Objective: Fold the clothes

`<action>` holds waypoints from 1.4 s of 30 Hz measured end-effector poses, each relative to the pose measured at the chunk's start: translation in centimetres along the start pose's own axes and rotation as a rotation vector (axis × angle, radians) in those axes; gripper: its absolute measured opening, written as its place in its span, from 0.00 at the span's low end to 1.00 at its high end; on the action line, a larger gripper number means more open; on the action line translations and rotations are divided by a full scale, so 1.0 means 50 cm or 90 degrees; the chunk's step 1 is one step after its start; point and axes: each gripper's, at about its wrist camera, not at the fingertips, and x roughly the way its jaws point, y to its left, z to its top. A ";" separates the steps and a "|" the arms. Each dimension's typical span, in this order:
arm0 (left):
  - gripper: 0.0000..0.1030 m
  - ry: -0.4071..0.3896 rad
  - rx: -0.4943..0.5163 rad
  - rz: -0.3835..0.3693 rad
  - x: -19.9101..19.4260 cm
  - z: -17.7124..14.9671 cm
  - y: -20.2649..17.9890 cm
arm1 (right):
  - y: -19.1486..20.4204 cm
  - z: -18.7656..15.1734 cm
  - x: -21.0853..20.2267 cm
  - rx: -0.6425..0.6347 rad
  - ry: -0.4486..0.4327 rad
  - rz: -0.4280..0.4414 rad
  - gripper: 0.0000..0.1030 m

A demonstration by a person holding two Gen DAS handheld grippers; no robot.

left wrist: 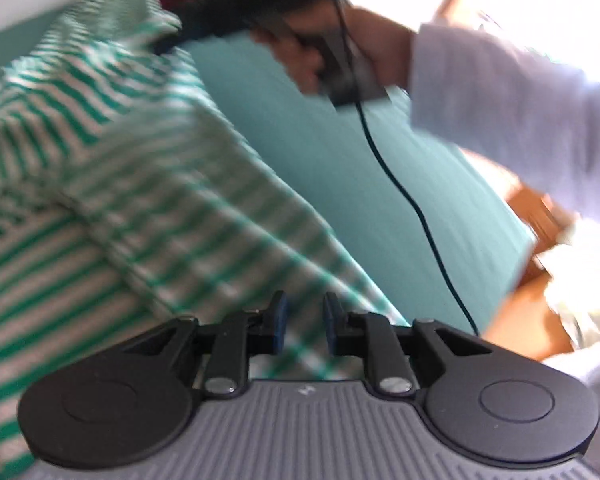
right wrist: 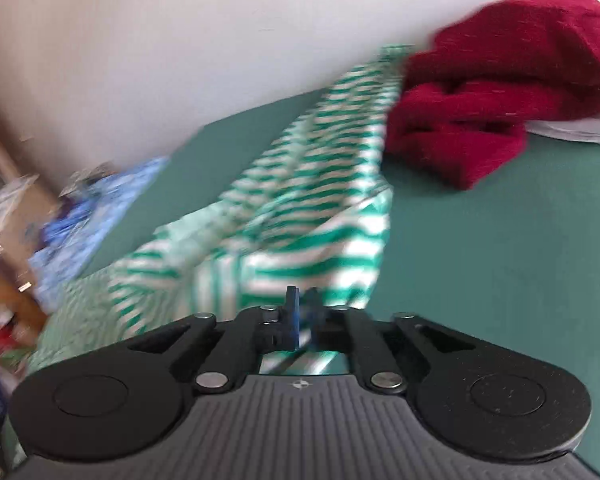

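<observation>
The green-striped shirt [right wrist: 300, 208] lies rumpled across the teal bed [right wrist: 500, 260], touching a red sweater [right wrist: 492, 104]. The right gripper [right wrist: 304, 316] is clamped on its edge. The left gripper [left wrist: 305, 322] is parted over the stripes.

The right tongs [right wrist: 303, 318] are pinched on the near hem of a green-and-white striped garment [right wrist: 300, 208], which stretches away ahead over the green bed [right wrist: 500, 260]. Ahead-right lies a crumpled red garment [right wrist: 500, 100]; a blue patterned cloth [right wrist: 96, 216] lies ahead-left.

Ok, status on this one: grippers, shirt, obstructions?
Left gripper open over striped shirt. Right gripper shut on its edge. Red garment piled beside it.
</observation>
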 end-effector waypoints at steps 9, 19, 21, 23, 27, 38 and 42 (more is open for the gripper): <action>0.26 0.033 0.071 -0.095 -0.029 -0.075 -0.015 | 0.027 -0.045 -0.011 -0.010 0.047 -0.032 0.00; 0.27 0.028 0.171 -0.111 -0.049 -0.106 -0.033 | 0.131 -0.190 -0.116 -0.063 0.117 0.007 0.09; 0.27 0.039 0.194 -0.126 -0.050 -0.120 -0.043 | 0.156 -0.224 -0.144 -0.094 0.124 -0.001 0.13; 0.28 0.041 0.218 -0.135 -0.054 -0.137 -0.053 | 0.174 -0.264 -0.179 -0.093 0.143 0.003 0.15; 0.29 0.037 0.223 -0.145 -0.059 -0.151 -0.039 | 0.219 -0.338 -0.220 -0.105 0.175 0.006 0.15; 0.30 0.077 0.146 -0.142 -0.093 -0.232 -0.032 | 0.314 -0.531 -0.335 -0.101 0.238 -0.038 0.21; 0.46 0.076 0.083 -0.120 -0.072 -0.270 -0.047 | 0.289 -0.569 -0.349 -0.069 0.158 -0.068 0.41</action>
